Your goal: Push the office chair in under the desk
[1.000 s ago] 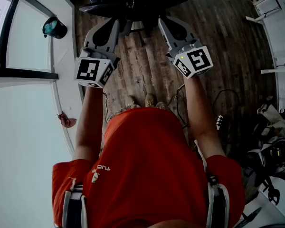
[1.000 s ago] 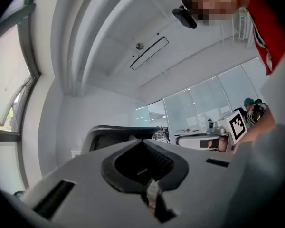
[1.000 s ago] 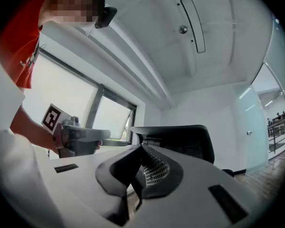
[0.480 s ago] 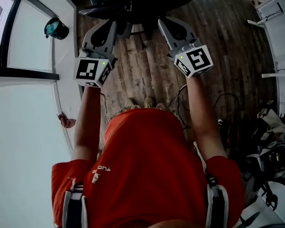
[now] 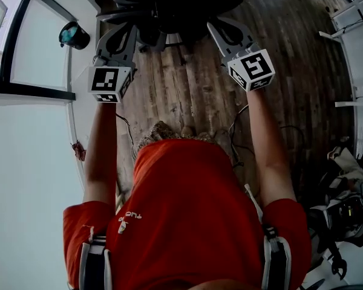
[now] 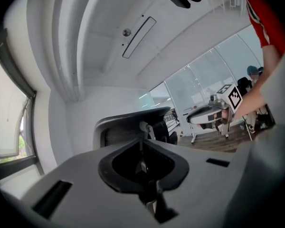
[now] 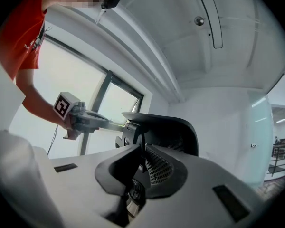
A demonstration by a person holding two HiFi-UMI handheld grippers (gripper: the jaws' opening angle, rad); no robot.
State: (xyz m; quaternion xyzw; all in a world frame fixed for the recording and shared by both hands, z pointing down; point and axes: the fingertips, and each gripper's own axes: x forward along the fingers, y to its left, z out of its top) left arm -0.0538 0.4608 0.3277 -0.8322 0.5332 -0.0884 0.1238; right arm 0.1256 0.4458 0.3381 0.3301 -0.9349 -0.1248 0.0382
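Left gripper point(image 5: 121, 34) and right gripper point(image 5: 224, 29), fingers closed and empty, are bearing against the office chair point(image 5: 163, 5); the push is apparently beginning, needing even forward pressure.

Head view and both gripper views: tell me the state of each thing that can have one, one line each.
office chair: upright on the wood floor, its backrest turned toward both grippers.
left gripper: shut, nothing between its jaws, pointing at the backrest.
right gripper: shut, nothing between its jaws, pointing at the backrest.
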